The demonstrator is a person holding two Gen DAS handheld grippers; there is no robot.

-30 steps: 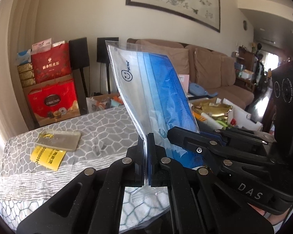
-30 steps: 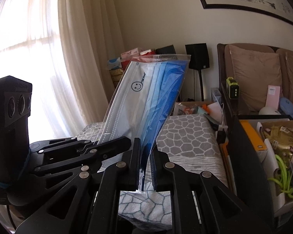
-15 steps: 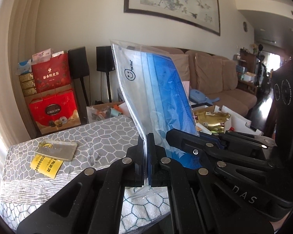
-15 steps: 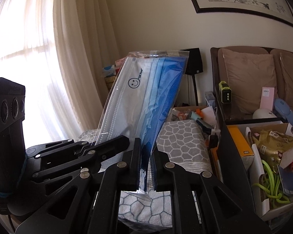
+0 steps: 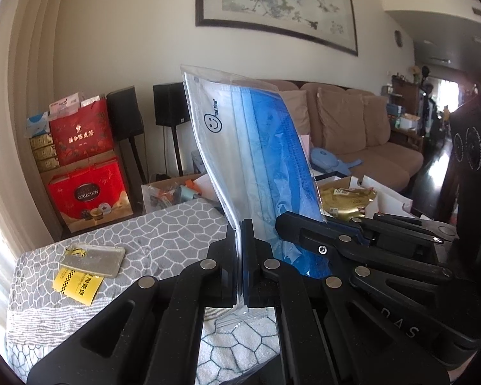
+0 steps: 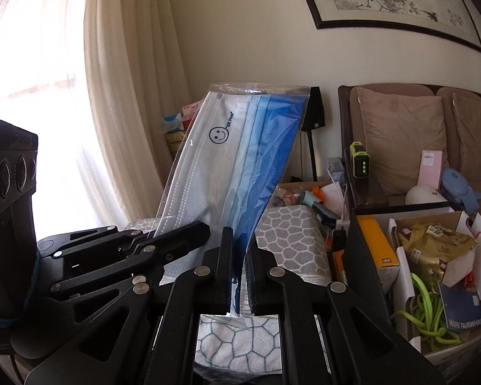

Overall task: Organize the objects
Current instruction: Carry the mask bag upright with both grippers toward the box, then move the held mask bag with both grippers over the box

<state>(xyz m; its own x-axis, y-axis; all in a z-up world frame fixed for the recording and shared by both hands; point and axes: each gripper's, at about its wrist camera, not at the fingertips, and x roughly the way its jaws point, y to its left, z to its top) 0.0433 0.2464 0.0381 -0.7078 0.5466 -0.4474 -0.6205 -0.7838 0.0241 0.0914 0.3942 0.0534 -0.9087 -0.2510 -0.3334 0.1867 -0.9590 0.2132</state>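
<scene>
- We see the left tongs pressed together on the lower edge of the mask bag, with the clear plastic pinched flat between the two black pads.
- We see the right tongs pinching the same bag near its lower blue side; only a sliver of gap shows between the pads, filled by the plastic.
- In the left wrist view the right tongs come in from the right, just beside the left tongs, touching the blue side of the bag.
- In the right wrist view the left tongs come in from the left and meet the white side of the bag.
- The bag is held in the air above the table, clear of its grey patterned cloth.
- Its long axis runs roughly upright, with the top edge up and the bottom corner hanging below the pads; it leans left in the left view and right in the right view.
- The smiley print faces both cameras, white masks on its left, blue on its right.
- On the table, well apart from the bag, lie a phone case and a yellow packet, touching each other.
- A box of goods sits to the right of the table.
</scene>
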